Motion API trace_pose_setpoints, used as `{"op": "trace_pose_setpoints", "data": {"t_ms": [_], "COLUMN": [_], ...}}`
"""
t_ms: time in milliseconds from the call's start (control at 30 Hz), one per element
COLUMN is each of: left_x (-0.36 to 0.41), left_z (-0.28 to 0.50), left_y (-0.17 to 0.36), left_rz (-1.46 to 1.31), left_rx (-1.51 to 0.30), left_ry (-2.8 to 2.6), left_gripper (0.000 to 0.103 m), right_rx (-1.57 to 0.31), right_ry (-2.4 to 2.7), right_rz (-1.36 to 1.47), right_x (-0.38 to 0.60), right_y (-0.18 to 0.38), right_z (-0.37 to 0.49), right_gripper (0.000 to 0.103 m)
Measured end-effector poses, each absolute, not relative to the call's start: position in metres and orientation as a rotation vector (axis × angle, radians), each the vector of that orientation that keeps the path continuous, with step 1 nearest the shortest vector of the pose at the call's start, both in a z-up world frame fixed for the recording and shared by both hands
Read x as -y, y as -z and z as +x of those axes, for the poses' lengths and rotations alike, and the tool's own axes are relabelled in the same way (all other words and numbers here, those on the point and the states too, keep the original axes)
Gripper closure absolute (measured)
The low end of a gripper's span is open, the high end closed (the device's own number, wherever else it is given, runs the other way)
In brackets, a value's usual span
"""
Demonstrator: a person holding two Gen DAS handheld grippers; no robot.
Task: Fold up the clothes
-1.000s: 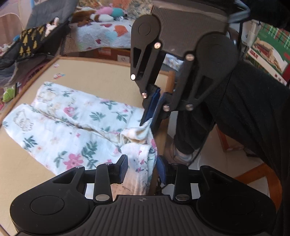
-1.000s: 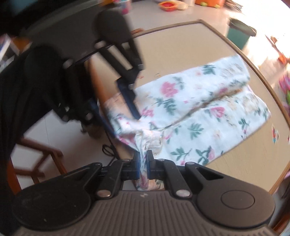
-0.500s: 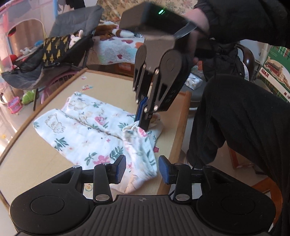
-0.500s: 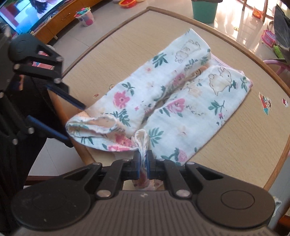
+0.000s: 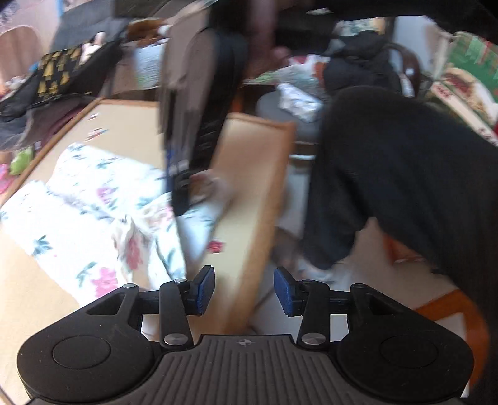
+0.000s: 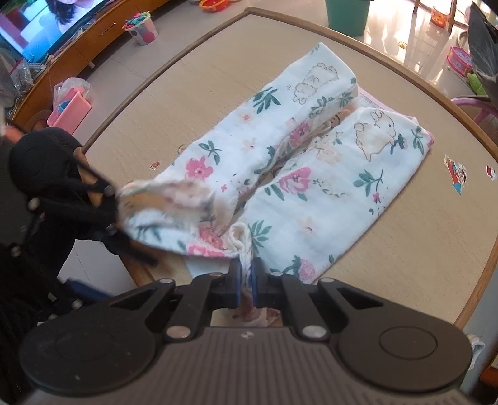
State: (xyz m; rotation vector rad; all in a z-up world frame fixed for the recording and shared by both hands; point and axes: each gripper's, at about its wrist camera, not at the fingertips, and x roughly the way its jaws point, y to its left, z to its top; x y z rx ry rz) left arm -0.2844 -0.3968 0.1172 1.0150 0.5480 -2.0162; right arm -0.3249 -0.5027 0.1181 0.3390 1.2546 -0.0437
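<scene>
A white floral baby garment (image 6: 311,174) lies on the beige table (image 6: 435,233), its two long parts side by side. My right gripper (image 6: 246,280) is shut on the garment's near corner and holds it lifted above the table edge. In the left wrist view the garment (image 5: 81,199) lies at the left, and the right gripper (image 5: 183,193) hangs blurred over it. My left gripper (image 5: 244,289) is open and empty over the table's near edge. It also shows in the right wrist view (image 6: 115,212), dark and blurred, against the garment's lifted left edge.
The table has a raised wooden rim (image 5: 261,218) and cartoon stickers (image 6: 456,174). A person in black trousers (image 5: 404,187) stands by the table. A green bin (image 6: 348,14), toys and a TV (image 6: 46,25) sit beyond the table.
The right gripper has lifted the garment's corner further in over the table. The left gripper stays open and has shifted toward the table edge, with motion blur.
</scene>
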Motion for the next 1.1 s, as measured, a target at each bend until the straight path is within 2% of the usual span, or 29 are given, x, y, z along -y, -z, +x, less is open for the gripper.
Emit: {"op": "trace_pose_setpoints", "data": {"t_ms": [200,433,567,700,833,1000,1100], "left_x": [0.403,0.407,0.409,0.407,0.403,0.404,0.404], "left_z": [-0.265,-0.262,-0.256,-0.251,-0.249,-0.250,-0.251], "left_y": [-0.125,-0.115,-0.113,-0.111,-0.112,-0.110,-0.107], "left_rz": [0.921,1.011,1.004,0.994,0.967,0.939,0.934], "left_rx": [-0.542,-0.503,-0.521,-0.545,-0.568,-0.604,-0.615], "left_ry": [1.936,1.879,1.870,1.871,1.864,1.847,1.844], "left_gripper": [0.058,0.058,0.058,0.058,0.058,0.058,0.054], "right_rx": [-1.242,-1.255,-1.243,-1.222,-1.244,-1.075,-1.087], "right_ry": [-0.004,0.005,0.019,0.047,0.123,0.120,0.020], "right_rz": [0.217,0.129,0.086,0.059,0.006,0.017,-0.007], "right_x": [0.490,0.482,0.478,0.481,0.486,0.468,0.444], "right_y": [-0.126,-0.124,-0.126,-0.131,-0.130,-0.164,-0.159], "right_z": [-0.320,-0.315,-0.317,-0.330,-0.341,-0.359,-0.358], "right_gripper": [0.095,0.094,0.091,0.082,0.082,0.082,0.082]}}
